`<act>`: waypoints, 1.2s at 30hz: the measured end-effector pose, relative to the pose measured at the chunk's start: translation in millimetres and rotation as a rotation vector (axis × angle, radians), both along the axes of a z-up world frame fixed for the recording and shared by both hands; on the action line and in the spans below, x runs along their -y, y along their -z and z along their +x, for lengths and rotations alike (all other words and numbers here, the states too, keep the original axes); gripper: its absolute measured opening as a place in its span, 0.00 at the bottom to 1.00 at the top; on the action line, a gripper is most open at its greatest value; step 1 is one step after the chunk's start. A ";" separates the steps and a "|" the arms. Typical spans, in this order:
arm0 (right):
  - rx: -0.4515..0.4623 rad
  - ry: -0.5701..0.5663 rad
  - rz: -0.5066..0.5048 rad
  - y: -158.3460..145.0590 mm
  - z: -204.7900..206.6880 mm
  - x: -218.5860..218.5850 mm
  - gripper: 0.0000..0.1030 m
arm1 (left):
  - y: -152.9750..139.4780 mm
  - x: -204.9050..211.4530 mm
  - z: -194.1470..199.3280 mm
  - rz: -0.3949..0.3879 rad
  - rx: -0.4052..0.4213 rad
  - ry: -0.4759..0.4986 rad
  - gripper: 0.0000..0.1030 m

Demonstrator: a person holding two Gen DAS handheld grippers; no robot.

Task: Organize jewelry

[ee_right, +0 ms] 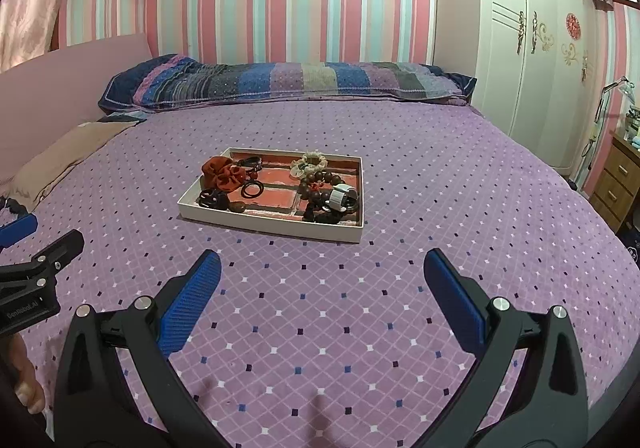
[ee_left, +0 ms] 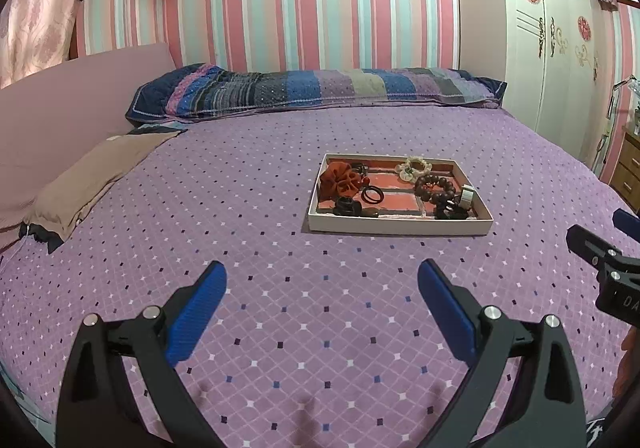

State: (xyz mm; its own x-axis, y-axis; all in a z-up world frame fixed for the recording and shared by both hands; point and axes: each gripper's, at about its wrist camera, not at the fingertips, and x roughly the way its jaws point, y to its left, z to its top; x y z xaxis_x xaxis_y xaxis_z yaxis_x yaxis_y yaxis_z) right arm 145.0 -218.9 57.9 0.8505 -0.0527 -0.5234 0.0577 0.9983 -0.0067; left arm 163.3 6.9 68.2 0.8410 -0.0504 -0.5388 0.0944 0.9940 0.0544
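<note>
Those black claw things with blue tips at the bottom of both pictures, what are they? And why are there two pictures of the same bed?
They are two grabbing tools that a person holds, one in each hand. Each carries a small camera looking forward between its fingers, so you get two pictures: one from the left gripper and one from the right gripper. Both have their jaws wide open and hold nothing. They hover over a purple diamond-patterned bedspread. On it lies a shallow white cardboard tray with a red lining. Inside are hair ties and jewelry: a rust-orange fabric scrunchie, a cream frilly scrunchie, a dark brown wooden bead bracelet and some black hair bands.
</note>
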 end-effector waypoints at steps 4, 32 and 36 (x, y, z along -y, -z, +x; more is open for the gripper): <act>0.001 -0.001 0.001 0.0 0.1 -0.9 0.96 | -0.6 0.9 -0.8 -0.003 0.003 0.006 0.91; 0.008 0.007 -0.003 -4.4 -1.7 -0.5 0.96 | 0.1 8.2 -3.0 0.015 0.023 0.012 0.92; 0.011 0.007 -0.002 -5.0 -1.8 -0.8 0.96 | 0.1 8.4 -3.4 0.016 0.024 0.010 0.92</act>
State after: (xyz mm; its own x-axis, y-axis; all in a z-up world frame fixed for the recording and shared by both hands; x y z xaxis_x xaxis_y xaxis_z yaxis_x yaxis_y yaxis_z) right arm 143.2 -218.1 62.8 0.8560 -0.0600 -0.5135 0.0649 0.9979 -0.0084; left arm 159.8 -1.6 68.1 0.8533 -0.0503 -0.5190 0.1030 0.9920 0.0731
